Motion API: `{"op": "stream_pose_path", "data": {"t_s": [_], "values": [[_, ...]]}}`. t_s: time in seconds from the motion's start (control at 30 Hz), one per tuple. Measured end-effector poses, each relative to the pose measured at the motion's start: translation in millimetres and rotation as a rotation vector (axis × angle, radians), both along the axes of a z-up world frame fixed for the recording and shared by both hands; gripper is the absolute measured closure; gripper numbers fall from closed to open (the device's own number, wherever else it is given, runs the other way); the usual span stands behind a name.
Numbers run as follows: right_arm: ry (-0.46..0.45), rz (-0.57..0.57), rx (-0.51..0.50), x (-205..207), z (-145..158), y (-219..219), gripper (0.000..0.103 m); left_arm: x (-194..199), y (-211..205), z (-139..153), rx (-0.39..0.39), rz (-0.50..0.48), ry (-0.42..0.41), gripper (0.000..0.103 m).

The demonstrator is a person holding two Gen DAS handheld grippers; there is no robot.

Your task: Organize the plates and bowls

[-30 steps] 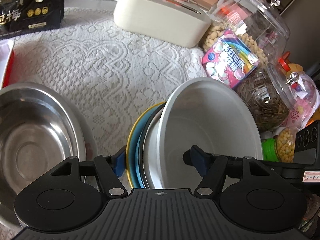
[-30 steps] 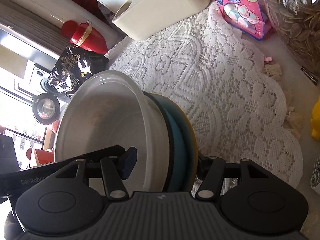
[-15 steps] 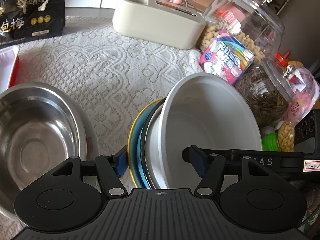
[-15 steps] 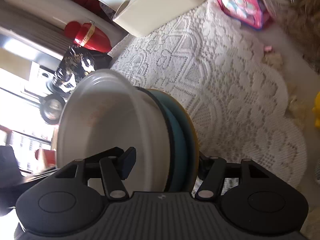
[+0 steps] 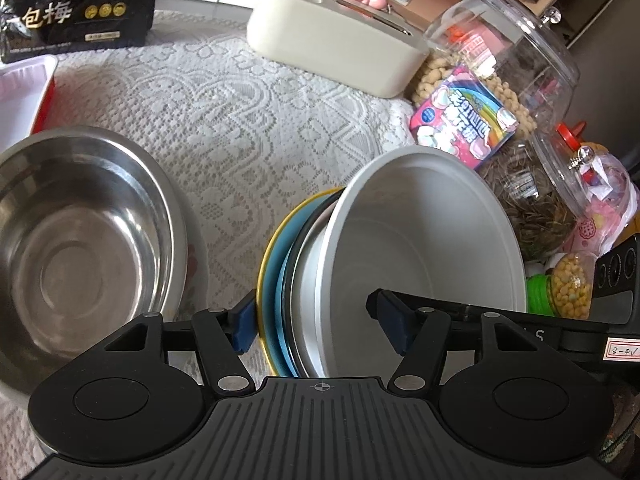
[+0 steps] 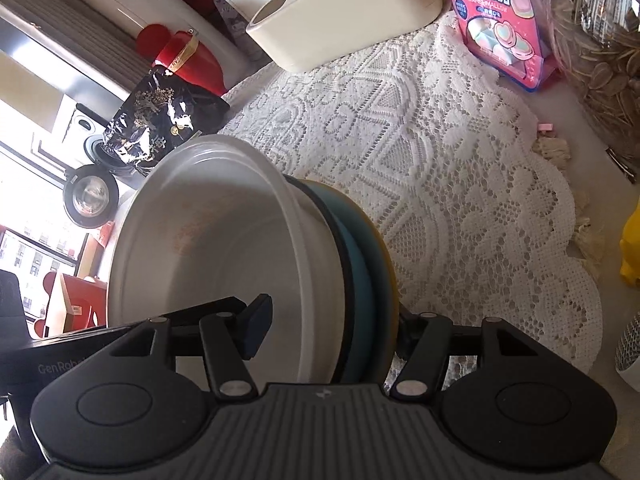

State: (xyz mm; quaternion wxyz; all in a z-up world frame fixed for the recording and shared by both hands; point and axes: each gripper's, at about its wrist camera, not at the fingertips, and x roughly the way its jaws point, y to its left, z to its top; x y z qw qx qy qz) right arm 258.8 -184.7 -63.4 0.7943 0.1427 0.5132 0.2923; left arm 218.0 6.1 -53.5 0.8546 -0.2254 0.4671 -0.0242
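Observation:
A white bowl (image 5: 420,240) nested on a blue plate (image 5: 280,280) and a yellow plate (image 5: 266,272) stands tilted on edge as one stack. My left gripper (image 5: 316,324) straddles its near rim, one finger behind the yellow plate, the other inside the bowl. Its jaws are closing with the stack between them, and the inner pad is still clear of the bowl. My right gripper (image 6: 328,330) is shut on the same stack, with one pad inside the white bowl (image 6: 208,240) and the other behind the yellow plate (image 6: 390,272). A steel bowl (image 5: 80,240) sits to the left.
A lace cloth (image 5: 240,120) covers the table. A cream box (image 5: 332,48) stands at the back, with clear snack jars (image 5: 512,60) and a pink marshmallow bag (image 5: 460,116) crowding the right. A black bag (image 5: 80,4) and a white tray (image 5: 20,96) are at the far left.
The left jaws have drawn in slightly around the stack. The stack and both hands have stayed about where they were.

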Motion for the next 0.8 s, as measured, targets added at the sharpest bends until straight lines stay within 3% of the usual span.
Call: {"op": "stream_pose_path", "data": {"t_s": [0.23,0.53,0.8], "values": [[0.020,0.006,0.005,-3,1,0,0.041,-3,3,-1,-0.011,0.013,0.026,0.038],[0.024,0.010,-0.019,-3,-2,2,0.043,-3,-4,1,0.084,0.000,0.009,0.044],[-0.024,-0.016,-0.007,-11,9,-4,0.042,-5,-6,0,0.113,0.000,0.007,0.046]]}}
